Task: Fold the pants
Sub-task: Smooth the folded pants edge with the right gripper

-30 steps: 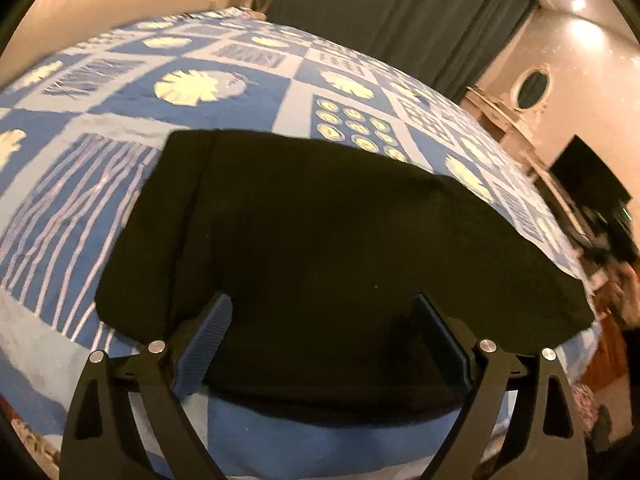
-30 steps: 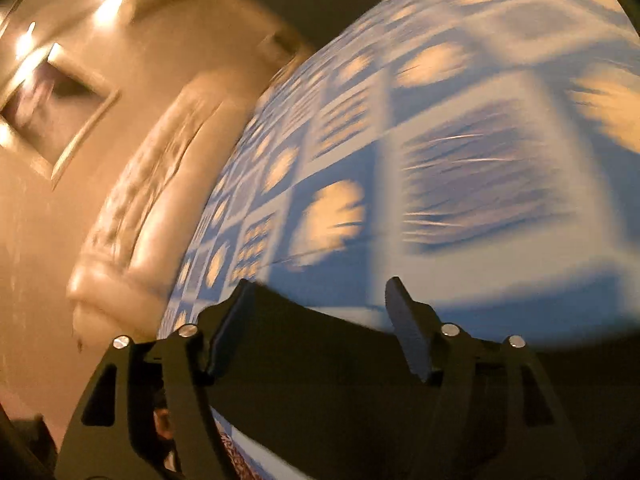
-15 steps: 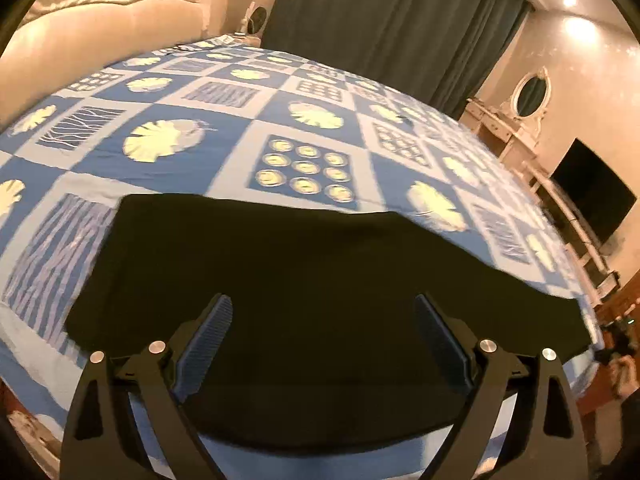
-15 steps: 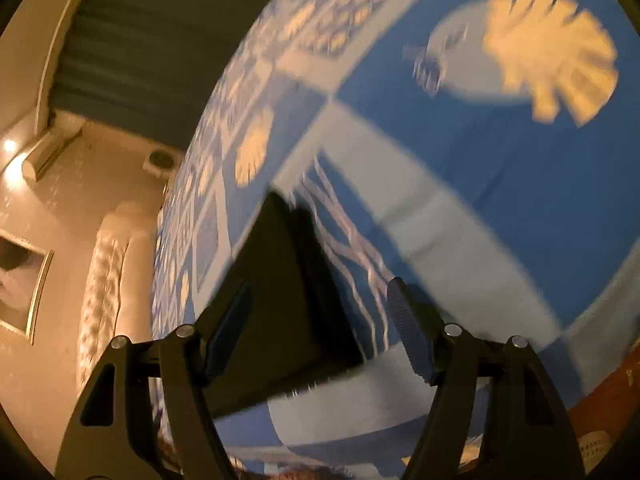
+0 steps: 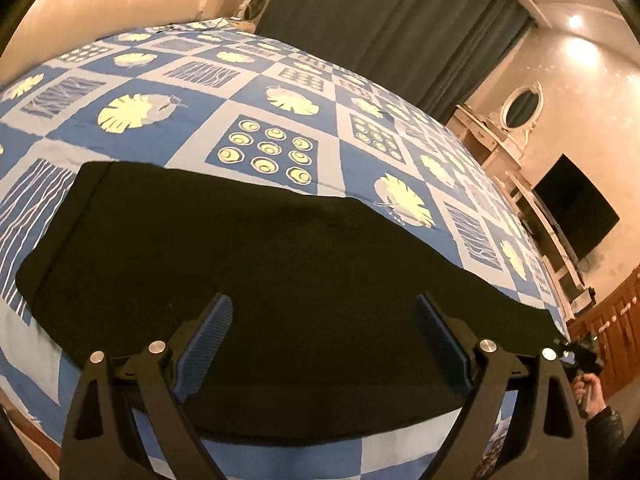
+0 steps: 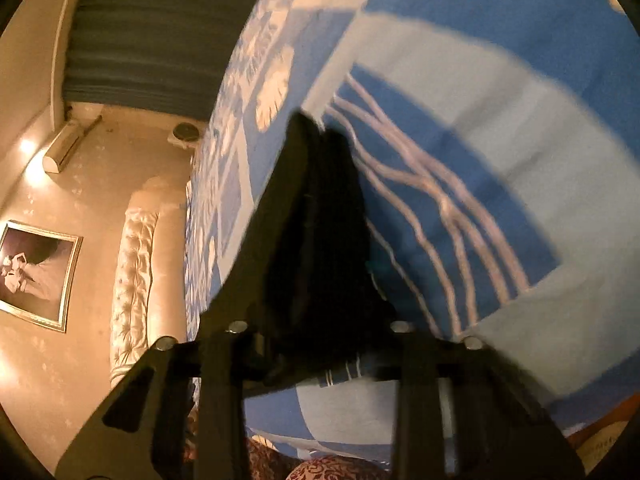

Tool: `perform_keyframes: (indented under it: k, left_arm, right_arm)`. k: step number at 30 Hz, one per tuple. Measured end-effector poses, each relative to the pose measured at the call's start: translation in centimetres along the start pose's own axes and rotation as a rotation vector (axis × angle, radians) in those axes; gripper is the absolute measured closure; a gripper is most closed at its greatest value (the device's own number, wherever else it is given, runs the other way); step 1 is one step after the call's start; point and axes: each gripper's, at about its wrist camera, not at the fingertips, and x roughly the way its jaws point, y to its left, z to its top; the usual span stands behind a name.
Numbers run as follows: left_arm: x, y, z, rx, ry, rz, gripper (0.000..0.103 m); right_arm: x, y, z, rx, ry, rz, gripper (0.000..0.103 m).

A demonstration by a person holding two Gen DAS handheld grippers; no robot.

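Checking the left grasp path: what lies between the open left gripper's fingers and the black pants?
Nothing: the left gripper hovers over the black pants, left wrist view.

right fingers (image 6: 320, 240) blurred against pants (image 6: 316, 208).

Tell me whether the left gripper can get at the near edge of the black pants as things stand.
Probably yes. The left gripper is open and hovers over the black pants, which lie flat on the blue patterned bedspread. Nothing lies between its fingers and the near edge; the right gripper is at the far end.

Blue patterned bedspread (image 5: 280, 80), dark curtains (image 5: 380, 24), oval mirror (image 5: 522, 104), television (image 5: 576, 208)
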Motion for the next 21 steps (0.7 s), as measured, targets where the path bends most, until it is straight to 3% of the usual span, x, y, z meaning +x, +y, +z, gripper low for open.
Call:
perform_keyframes:
  k: [7, 16, 21]
  left_arm:
    - [-0.8, -0.1, 0.2, 0.006, -0.014, 0.021, 0.012]
    - [-0.9, -0.4, 0.5, -0.013, 0.004, -0.009, 0.012]
    - [-1.7, -0.9, 0.7, 0.011, -0.021, -0.01, 0.012]
  right_arm:
    - [-0.2, 3.7, -0.2, -0.04, -0.059, 0.019, 0.079]
    - [-0.9, 16.1, -3.1, -0.223, -0.067, 0.126, 0.079]
    - [2.4, 23.9, -6.3, -0.343, 0.0, 0.172, 0.079]
